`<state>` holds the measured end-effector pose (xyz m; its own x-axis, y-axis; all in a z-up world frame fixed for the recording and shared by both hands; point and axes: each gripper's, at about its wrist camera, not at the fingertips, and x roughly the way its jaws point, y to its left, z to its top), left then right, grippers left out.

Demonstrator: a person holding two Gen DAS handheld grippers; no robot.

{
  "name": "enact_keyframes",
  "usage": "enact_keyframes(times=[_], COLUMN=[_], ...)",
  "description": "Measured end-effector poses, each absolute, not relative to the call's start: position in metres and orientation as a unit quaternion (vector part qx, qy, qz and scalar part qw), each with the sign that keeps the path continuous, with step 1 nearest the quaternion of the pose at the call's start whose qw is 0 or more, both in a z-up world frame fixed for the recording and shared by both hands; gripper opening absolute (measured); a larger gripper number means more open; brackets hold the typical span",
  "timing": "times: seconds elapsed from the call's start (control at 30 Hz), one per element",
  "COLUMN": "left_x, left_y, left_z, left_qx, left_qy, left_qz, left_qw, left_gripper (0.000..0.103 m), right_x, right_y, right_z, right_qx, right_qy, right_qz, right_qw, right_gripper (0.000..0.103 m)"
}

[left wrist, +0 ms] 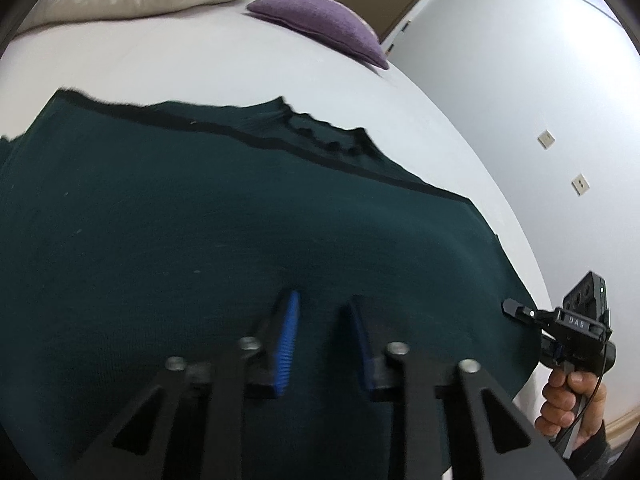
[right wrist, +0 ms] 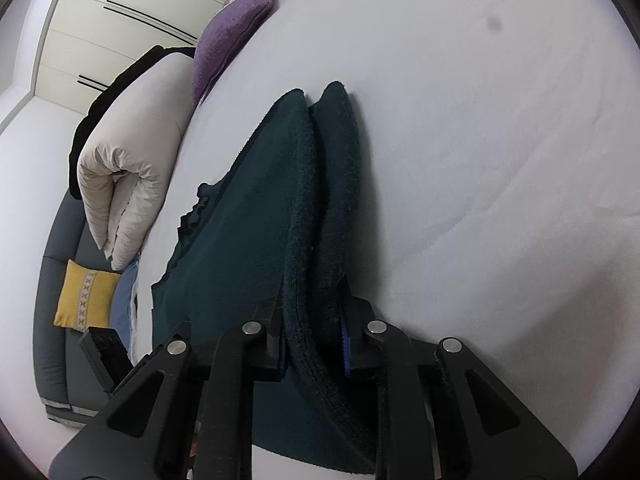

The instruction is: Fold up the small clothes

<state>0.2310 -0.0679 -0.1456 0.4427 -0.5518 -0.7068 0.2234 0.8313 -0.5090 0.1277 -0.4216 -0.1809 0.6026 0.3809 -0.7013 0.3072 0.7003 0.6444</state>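
Right tool (right wrist: 314, 344) clamps folded edge of green sweater (left wrist: 200, 220) on bed (right wrist: 500, 140); left tool (left wrist: 320, 312) narrowly open above it

Both grippers low over the cloth: L gapped, R clamped.

We see the left gripper (left wrist: 318, 316) pointing fwd and down, blue-padded fingers (left wrist: 289, 344) parted w/ a clear gap, nothing pinched between them. We see the right gripper (right wrist: 310, 332) w/ jaws closed on a thick fold of the dark green garment (right wrist: 248, 248), fabric bunched between the two fingers. In the left wrist view we also catch the right hand (left wrist: 572, 404) wrapped round the handle, fingers curled on the trigger, gripper tip at the garment's edge.
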Motion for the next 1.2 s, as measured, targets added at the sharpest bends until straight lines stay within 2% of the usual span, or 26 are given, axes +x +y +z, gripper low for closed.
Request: enact_keyframes(times=[0.2, 0.37, 0.4, 0.47, 0.5, 0.53, 0.6, 0.7, 0.97, 1.0, 1.07, 1.1, 1.13, 1.2], left_x=[0.233, 0.233, 0.233, 0.23, 0.226, 0.224, 0.225, 0.237, 0.258, 0.26, 0.265, 0.267, 0.272, 0.273], left_y=[-0.067, -0.051, -0.044, -0.02, -0.004, 0.009, 0.025, 0.037, 0.01, 0.004, -0.008, -0.012, -0.017, -0.018], left_z=[-0.145, -0.142, -0.141, -0.135, -0.129, -0.123, -0.116, -0.113, -0.125, -0.124, -0.127, -0.129, -0.135, -0.132], left_qx=[-0.171, -0.223, -0.242, -0.305, -0.333, -0.351, -0.378, -0.409, -0.373, -0.364, -0.35, -0.351, -0.355, -0.342], left_qy=[0.475, 0.469, 0.469, 0.453, 0.434, 0.42, 0.411, 0.424, 0.497, 0.501, 0.515, 0.524, 0.542, 0.541], left_qz=[-0.234, -0.249, -0.251, -0.252, -0.252, -0.25, -0.252, -0.276, -0.272, -0.275, -0.283, -0.289, -0.294, -0.292], left_qw=[0.831, 0.817, 0.812, 0.799, 0.799, 0.798, 0.79, 0.759, 0.735, 0.735, 0.729, 0.72, 0.703, 0.71], left_gripper=[0.022, 0.021, 0.024, 0.046, 0.064, 0.076, 0.087, 0.09, 0.091, 0.091, 0.074, 0.037, 0.014, 0.014], right_x=[0.134, 0.152, 0.156, 0.159, 0.159, 0.159, 0.161, 0.165, 0.156, 0.153, 0.15, 0.148, 0.148, 0.145], right_y=[-0.398, -0.311, -0.28, -0.214, -0.19, -0.169, -0.128, -0.111, -0.105, -0.102, -0.098, -0.097, -0.097, -0.096], right_z=[-0.155, -0.091, -0.077, -0.062, -0.061, -0.063, -0.082, -0.102, -0.106, -0.105, -0.103, -0.103, -0.103, -0.104], right_qx=[0.321, 0.162, 0.118, 0.029, -0.004, -0.037, -0.095, -0.091, -0.109, -0.118, -0.131, -0.134, -0.137, -0.141], right_qy=[0.449, 0.436, 0.431, 0.428, 0.429, 0.431, 0.447, 0.465, 0.452, 0.448, 0.443, 0.442, 0.443, 0.453], right_qz=[-0.012, -0.001, 0.016, 0.065, 0.083, 0.095, 0.121, 0.137, 0.124, 0.124, 0.124, 0.125, 0.127, 0.134], right_qw=[0.834, 0.885, 0.894, 0.901, 0.9, 0.896, 0.881, 0.87, 0.876, 0.877, 0.878, 0.878, 0.877, 0.87], right_gripper=[0.016, 0.016, 0.016, 0.016, 0.016, 0.016, 0.016, 0.016, 0.016, 0.016, 0.016, 0.016, 0.016, 0.02])
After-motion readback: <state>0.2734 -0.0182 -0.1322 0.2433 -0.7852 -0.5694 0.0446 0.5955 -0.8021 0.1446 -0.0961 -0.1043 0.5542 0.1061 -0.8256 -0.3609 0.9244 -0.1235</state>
